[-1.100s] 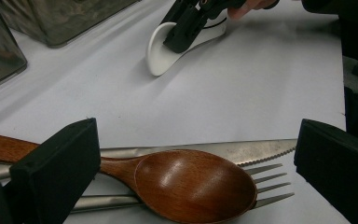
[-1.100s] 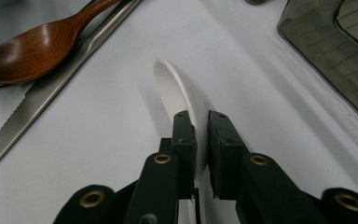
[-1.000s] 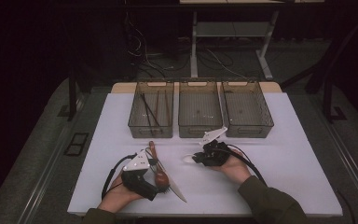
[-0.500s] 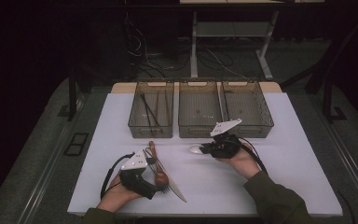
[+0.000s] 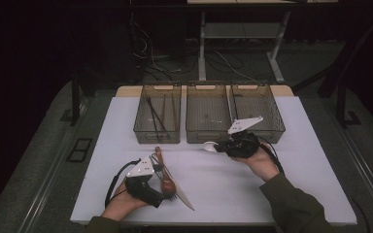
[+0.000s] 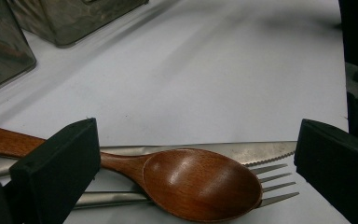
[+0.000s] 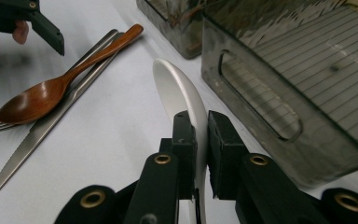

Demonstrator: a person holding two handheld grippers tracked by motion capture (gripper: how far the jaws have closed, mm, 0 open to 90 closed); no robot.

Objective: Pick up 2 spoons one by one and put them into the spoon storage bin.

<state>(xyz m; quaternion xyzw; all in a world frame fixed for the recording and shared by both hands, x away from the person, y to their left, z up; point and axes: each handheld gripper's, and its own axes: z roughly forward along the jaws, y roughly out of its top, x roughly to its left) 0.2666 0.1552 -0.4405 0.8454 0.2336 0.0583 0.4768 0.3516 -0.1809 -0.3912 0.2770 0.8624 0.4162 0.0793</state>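
Right gripper [image 5: 219, 147] clamps a white spoon [image 7: 182, 100]; left gripper [image 6: 193, 163] stands wide open over a cutlery pile.

Landmark: middle bin [image 5: 207, 112]. The white spoon is held off the table just in front of the middle bin's near wall, its long axis running along the jaws, bowl leading; judged, the right hand is far nearer the bins than the left. Well in front and to the left of the middle bin, a wooden spoon [image 6: 186, 182] lies across a fork [image 6: 272, 179] and a knife [image 6: 242, 151] between the left gripper's parted jaws, untouched. No brand or writing is legible.
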